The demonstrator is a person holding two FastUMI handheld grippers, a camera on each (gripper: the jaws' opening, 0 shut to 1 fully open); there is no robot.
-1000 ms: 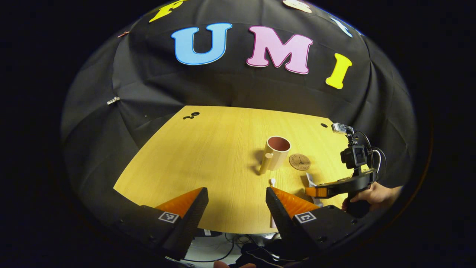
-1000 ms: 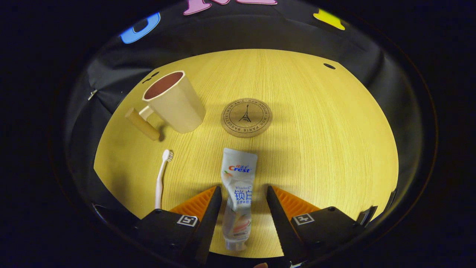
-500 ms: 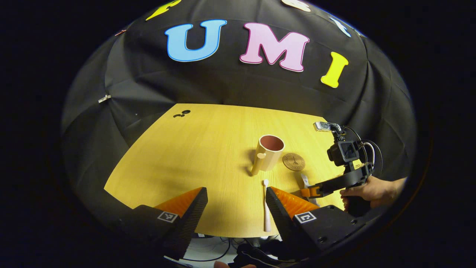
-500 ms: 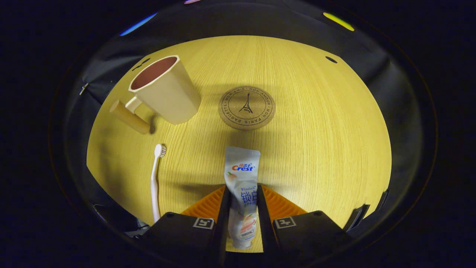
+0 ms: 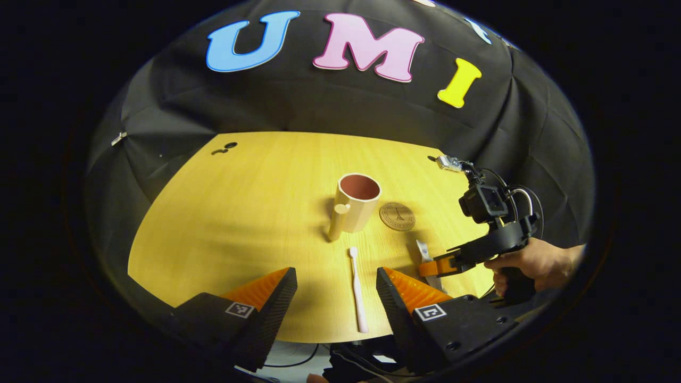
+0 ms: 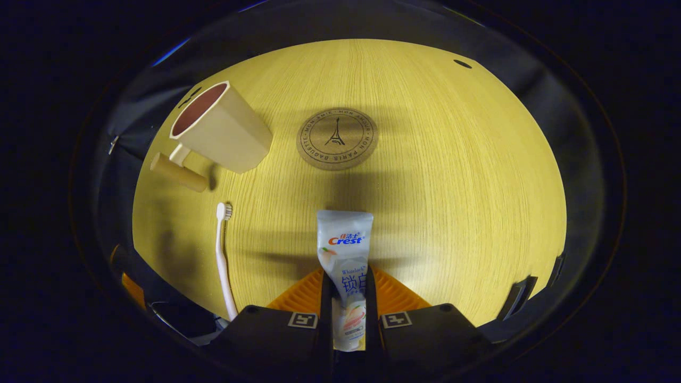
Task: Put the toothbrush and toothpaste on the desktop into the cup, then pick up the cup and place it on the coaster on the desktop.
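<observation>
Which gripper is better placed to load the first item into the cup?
Right. The right gripper is already shut on the toothpaste, with the cup close ahead. The left gripper is open, with the toothbrush lying ungrasped between its fingers.

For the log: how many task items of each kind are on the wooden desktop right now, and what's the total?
Beige handled cup with reddish inside: 1
Round brown cork coaster: 1
Pale pink toothbrush: 1
White toothpaste tube, gripped in the right claw: 1
Total: 4
</observation>
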